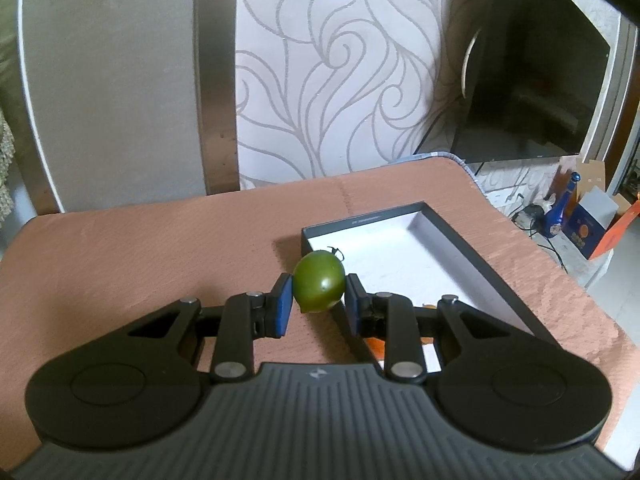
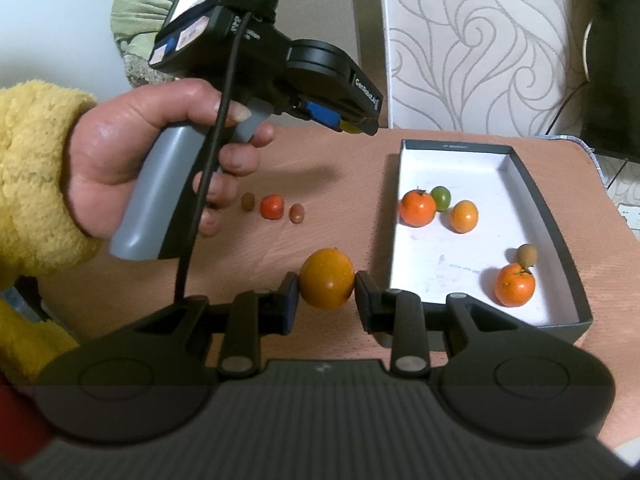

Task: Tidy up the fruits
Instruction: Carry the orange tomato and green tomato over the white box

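Left wrist: green fruit (image 1: 319, 281) between jaws.

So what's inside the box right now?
In the box, the right wrist view shows two tangerines, a small orange fruit, a green one and a brown one. Its near corner is hidden behind the right gripper.

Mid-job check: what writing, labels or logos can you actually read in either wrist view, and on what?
"Gen" then blurred letters: side of the left gripper, in the right wrist view.
Small print on the box far rim: too small to read.
Stickers on the left gripper's camera unit: blurred.
Boxes on the floor: unreadable.
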Tool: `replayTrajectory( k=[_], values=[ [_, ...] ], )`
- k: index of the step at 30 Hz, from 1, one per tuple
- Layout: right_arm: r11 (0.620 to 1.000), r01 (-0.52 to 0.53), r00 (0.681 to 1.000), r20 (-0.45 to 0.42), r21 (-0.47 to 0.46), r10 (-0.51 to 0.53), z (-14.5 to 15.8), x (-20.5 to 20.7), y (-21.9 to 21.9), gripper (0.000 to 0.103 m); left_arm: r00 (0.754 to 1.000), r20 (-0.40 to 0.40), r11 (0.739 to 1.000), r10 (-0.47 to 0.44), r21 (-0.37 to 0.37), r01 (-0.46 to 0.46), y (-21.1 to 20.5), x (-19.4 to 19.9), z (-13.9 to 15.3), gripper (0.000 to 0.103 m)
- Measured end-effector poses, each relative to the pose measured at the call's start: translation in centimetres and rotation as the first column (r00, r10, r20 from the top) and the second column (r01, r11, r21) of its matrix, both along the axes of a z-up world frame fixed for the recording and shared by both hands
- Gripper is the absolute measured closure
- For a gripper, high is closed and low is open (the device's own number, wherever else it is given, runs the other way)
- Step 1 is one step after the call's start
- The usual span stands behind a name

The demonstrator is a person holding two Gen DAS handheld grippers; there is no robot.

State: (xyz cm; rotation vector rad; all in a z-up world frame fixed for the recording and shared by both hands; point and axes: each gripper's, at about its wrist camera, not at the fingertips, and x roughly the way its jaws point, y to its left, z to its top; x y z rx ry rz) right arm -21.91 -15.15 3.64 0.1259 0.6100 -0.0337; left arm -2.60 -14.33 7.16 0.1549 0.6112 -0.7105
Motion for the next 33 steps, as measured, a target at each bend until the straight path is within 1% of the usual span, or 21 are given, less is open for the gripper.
replayTrajectory(
  k=[8,19,23,33],
  values=[
    [0.999,0.046,0.999,0.001,0.0,-0.046,0.0,-0.9,-1.2,0.07,0.999,-0.008,0.999,-0.053,-0.001,0.053,-2.3,-0.8,-0.3,0.071],
    [0.99,0.138,0.99,-0.001,0.013,-0.138,-0.1,-2.8,-3.5,0.07,0.988,-0.029,0.988,-0.151,0.034,0.152,-7.9,-2.4,-2.4,0.071],
    [0.987,0.163,0.987,-0.002,0.015,-0.163,-0.1,-3.5,-4.3,0.07,0.986,-0.031,0.985,-0.166,0.045,0.167,-9.2,-2.6,-2.9,0.071],
    [0.984,0.18,0.984,-0.022,0.017,-0.179,-0.2,-4.1,-5.0,0.07,0.984,-0.032,0.982,-0.174,0.064,0.176,-11.3,-1.9,-4.0,0.071]
  ],
)
